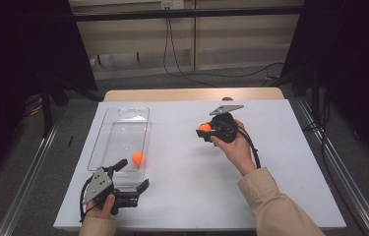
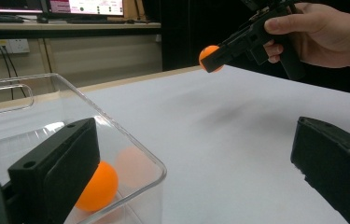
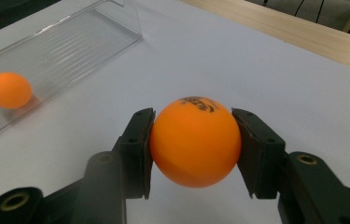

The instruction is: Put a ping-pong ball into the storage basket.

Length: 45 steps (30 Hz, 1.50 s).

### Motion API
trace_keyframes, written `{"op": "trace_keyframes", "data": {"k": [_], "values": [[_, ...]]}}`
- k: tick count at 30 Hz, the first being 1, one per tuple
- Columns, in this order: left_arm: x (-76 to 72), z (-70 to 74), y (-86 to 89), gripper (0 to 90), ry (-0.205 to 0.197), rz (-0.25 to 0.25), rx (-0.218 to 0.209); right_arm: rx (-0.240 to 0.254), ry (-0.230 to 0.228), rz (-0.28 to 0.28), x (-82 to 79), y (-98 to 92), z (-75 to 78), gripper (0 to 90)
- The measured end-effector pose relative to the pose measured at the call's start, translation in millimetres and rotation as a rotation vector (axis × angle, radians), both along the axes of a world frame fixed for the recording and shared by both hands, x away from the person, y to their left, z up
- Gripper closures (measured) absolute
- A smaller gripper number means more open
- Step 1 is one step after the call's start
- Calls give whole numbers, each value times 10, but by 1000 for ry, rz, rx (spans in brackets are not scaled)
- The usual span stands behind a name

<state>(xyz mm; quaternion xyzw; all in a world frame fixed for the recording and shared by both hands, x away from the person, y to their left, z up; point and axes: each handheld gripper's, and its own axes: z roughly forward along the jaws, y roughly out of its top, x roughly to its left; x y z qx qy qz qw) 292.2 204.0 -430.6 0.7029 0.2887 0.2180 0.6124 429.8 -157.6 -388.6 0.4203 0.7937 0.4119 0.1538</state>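
From the high view, the right gripper (image 1: 206, 129) clamps a small orange plastic ball (image 1: 204, 128) above the white table (image 1: 192, 172), while the left gripper (image 1: 132, 176) rests with jaws spread at the near end of a clear plastic tray (image 1: 123, 130). The left gripper view shows a second orange ball (image 2: 99, 186) inside that tray, behind one jaw. In the right gripper view both pads (image 3: 141, 149) press the held ball's sides.

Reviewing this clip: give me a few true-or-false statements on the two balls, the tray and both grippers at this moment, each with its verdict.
1. The right gripper is shut on an orange ball. True.
2. The clear tray holds no ball. False: a second orange ball lies in it.
3. The left gripper holds a ball. False: its jaws stand open at the tray's near end.
4. The held ball is lifted off the white table. True.
5. The tray stands on the person's right. False: it is on the left.
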Motion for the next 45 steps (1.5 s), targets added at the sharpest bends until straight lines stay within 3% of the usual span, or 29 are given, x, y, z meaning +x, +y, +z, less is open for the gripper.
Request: {"op": "trace_keyframes", "data": {"k": [45], "values": [[1,-2,-3,11,6,1,-8,10,-18,104,25,465,106,512]]}}
